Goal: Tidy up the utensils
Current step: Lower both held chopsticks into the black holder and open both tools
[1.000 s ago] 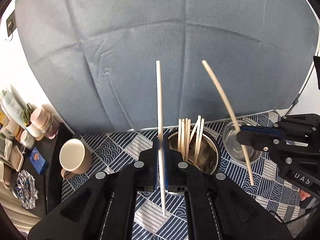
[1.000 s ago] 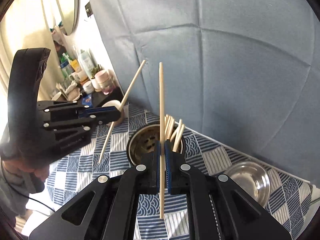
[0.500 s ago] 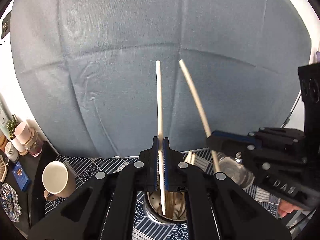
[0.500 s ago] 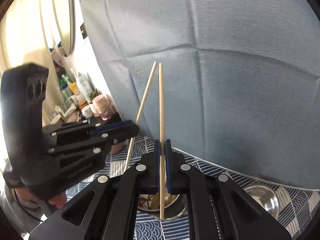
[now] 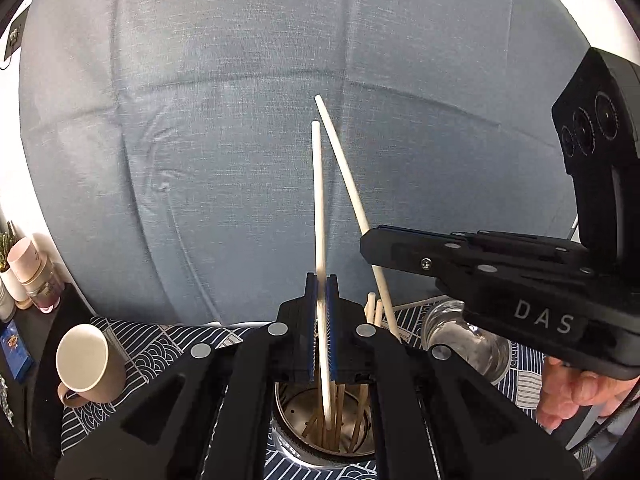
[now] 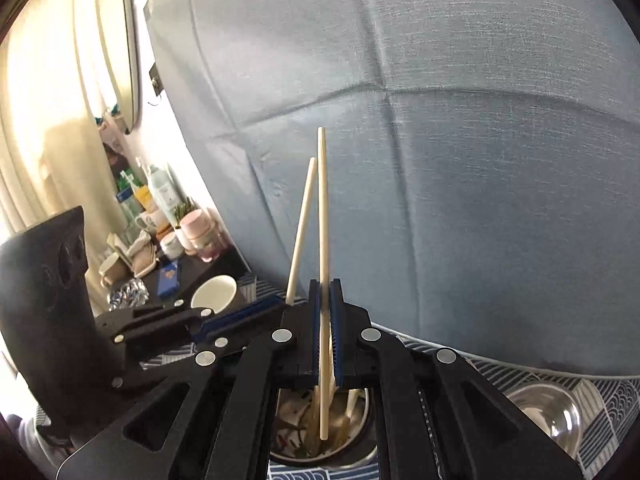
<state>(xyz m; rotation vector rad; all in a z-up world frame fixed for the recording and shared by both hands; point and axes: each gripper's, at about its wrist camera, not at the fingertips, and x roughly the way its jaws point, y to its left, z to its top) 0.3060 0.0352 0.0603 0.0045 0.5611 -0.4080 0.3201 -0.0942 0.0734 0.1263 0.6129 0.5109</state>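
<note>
In the left wrist view my left gripper [image 5: 320, 280] is shut on a pale wooden chopstick [image 5: 318, 200] that stands upright, its lower end inside the steel utensil holder [image 5: 290, 420]. Several chopsticks [image 5: 360, 400] lean inside that holder. My right gripper [image 5: 370, 242] comes in from the right, shut on a second chopstick [image 5: 344, 168] that slants toward the first. In the right wrist view the right gripper [image 6: 324, 284] pinches its chopstick [image 6: 323, 208] with the tip down in the holder [image 6: 360, 440]. The left gripper [image 6: 276, 306] and its chopstick [image 6: 302, 220] sit close on the left.
A beige cup [image 5: 86, 364] stands left of the holder on the blue patterned cloth [image 5: 152, 344]. A steel bowl [image 6: 540, 412] sits to the right. Jars and bottles [image 6: 192, 232] crowd a dark shelf at the left. A blue fabric backdrop [image 5: 280, 100] hangs behind. A hand [image 5: 568, 392] grips the right tool.
Both grippers have drawn together over the holder and sunk. The two chopsticks, apart before, now stand side by side with their lower ends inside the holder.
</note>
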